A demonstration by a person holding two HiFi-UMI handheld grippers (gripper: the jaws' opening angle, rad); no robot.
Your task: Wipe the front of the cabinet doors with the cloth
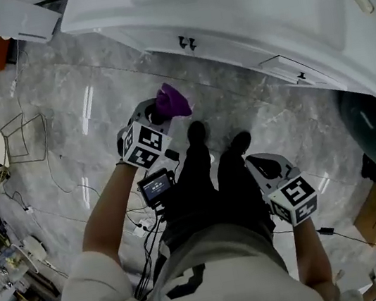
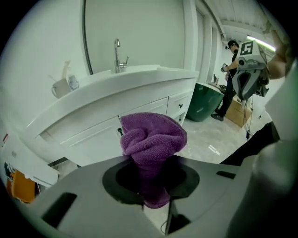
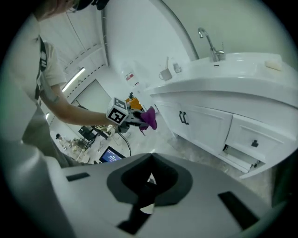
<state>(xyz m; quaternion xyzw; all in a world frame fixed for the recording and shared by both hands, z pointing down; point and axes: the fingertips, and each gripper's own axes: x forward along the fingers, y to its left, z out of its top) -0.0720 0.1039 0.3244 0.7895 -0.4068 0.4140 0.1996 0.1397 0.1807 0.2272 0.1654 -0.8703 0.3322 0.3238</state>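
Note:
A bunched purple cloth (image 2: 153, 138) sticks out of my left gripper (image 2: 151, 181), which is shut on it. In the head view the cloth (image 1: 172, 102) is held over the floor, a short way in front of the white vanity's cabinet doors (image 1: 228, 50); it does not touch them. The left gripper view shows the doors (image 2: 95, 139) with a dark handle (image 2: 120, 131) just behind the cloth. My right gripper (image 3: 148, 183) hangs low beside my right leg (image 1: 267, 166), shut and holding nothing. It looks across at the left gripper and cloth (image 3: 148, 117) and the doors (image 3: 205, 124).
A white sink top (image 1: 235, 2) with a faucet (image 2: 119, 55) overhangs the doors. A dark green bin (image 2: 207, 100) stands at the vanity's right end. Cables (image 1: 49, 176), a wire stand (image 1: 20, 137) and clutter lie on the marble floor at left. Another person (image 2: 230, 74) stands far off.

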